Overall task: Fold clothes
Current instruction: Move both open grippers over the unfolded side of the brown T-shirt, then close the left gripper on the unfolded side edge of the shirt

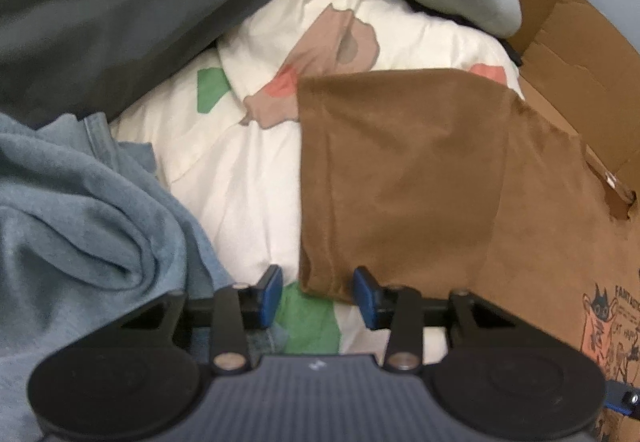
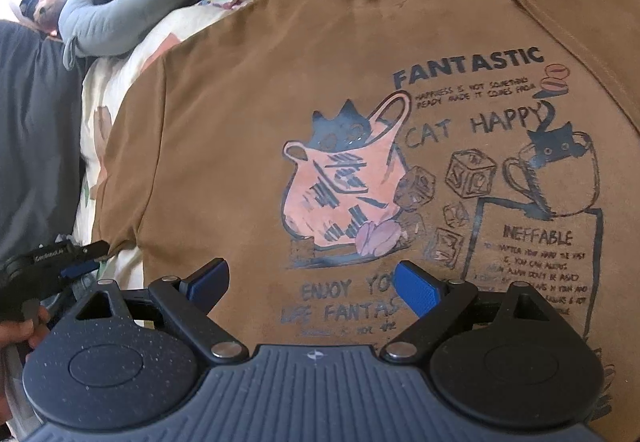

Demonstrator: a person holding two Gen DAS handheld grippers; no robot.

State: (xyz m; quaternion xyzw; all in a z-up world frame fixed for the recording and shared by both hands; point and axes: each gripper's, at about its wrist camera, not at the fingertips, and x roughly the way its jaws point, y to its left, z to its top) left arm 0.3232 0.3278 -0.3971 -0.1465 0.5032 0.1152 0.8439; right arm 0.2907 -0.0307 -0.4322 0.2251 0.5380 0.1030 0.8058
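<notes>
In the left wrist view, the left gripper (image 1: pixel 316 296) stands half open around the hem corner of the brown T-shirt's sleeve (image 1: pixel 400 177), pads not pressing, over the white quilt (image 1: pixel 248 177). In the right wrist view, the right gripper (image 2: pixel 312 288) hangs wide open and empty above the brown T-shirt (image 2: pixel 248 89), spread flat, print up.

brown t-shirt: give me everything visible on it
The brown t-shirt lies flat, print up, on a white patterned bedspread. Soft knit with a ribbed collar, white neck tag and a cat graphic with "FANTASTIC" and "CAT HAPPY". One sleeve spreads onto the bedspread; its hem corner sits between the left gripper pads, not clearly pinched.
</notes>
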